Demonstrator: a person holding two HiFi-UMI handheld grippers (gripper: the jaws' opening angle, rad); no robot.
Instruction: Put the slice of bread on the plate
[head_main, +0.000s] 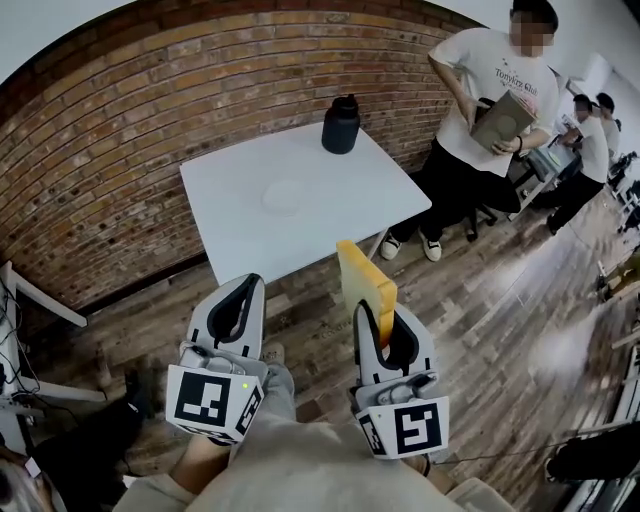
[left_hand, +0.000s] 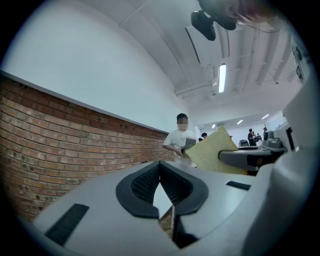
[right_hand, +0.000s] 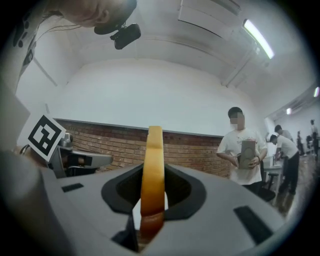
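My right gripper (head_main: 376, 322) clamps 1 upright yellow-tan bread slice (head_main: 364, 280) over open floor (head_main: 300, 320) near the white table (head_main: 330, 215) edge; left gripper (head_main: 243, 295) closed, empty.

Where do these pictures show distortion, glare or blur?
Head view: the brick wall curves from the wide lens; the wooden floor at right is smeared with pale glare. Left gripper view: dark round corners, one bright ceiling lamp. Right gripper view: same dark corners; the bread slice looks sharp.

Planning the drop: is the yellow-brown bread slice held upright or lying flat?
Upright, on edge: the yellow-brown bread slice stands vertically, pinched in the right gripper; that gripper's view shows only its thin edge.
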